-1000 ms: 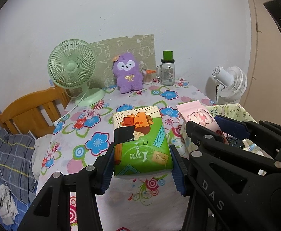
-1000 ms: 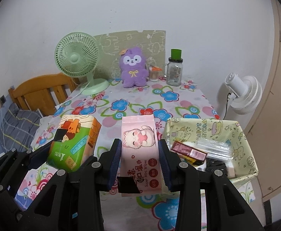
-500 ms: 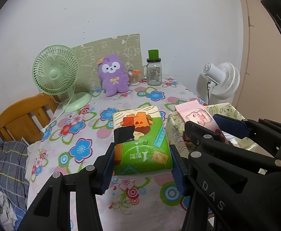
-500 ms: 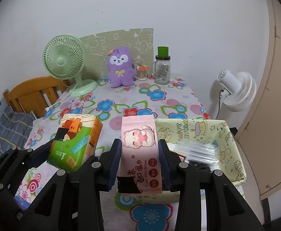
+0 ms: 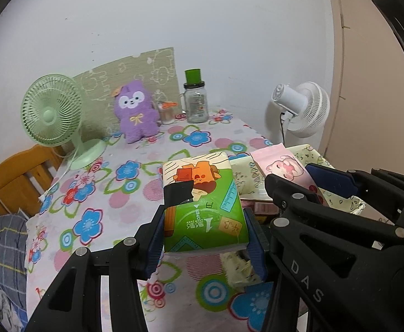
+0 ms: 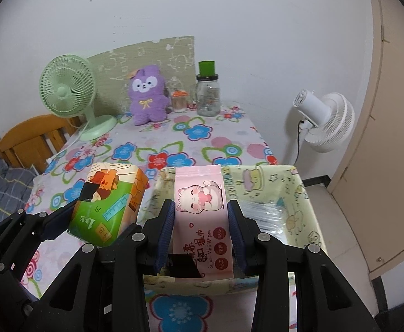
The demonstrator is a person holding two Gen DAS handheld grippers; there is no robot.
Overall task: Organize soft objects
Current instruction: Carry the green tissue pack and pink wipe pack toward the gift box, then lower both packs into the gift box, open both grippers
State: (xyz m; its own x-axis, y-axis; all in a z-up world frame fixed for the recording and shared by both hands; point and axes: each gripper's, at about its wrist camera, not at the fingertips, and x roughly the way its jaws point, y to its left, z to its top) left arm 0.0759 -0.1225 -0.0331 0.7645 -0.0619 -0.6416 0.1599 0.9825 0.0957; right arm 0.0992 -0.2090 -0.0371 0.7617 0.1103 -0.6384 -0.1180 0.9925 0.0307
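Flowered cloth covers the counter (image 6: 202, 135). Left hand-held gripper (image 5: 204, 238) pinches the tissue pack (image 5: 202, 207) just beside the bin (image 6: 304, 193) — right hand-held gripper (image 6: 200, 229) clamps the wipes pack (image 6: 202, 210) above it. Carrying step, I'd say — next comes lowering each and letting go.

The pink wipes pack (image 6: 202, 215) is hiding the yellow fabric bin's (image 6: 304, 193) contents; the chair (image 6: 33, 138) at nine o'clock is running off-frame.
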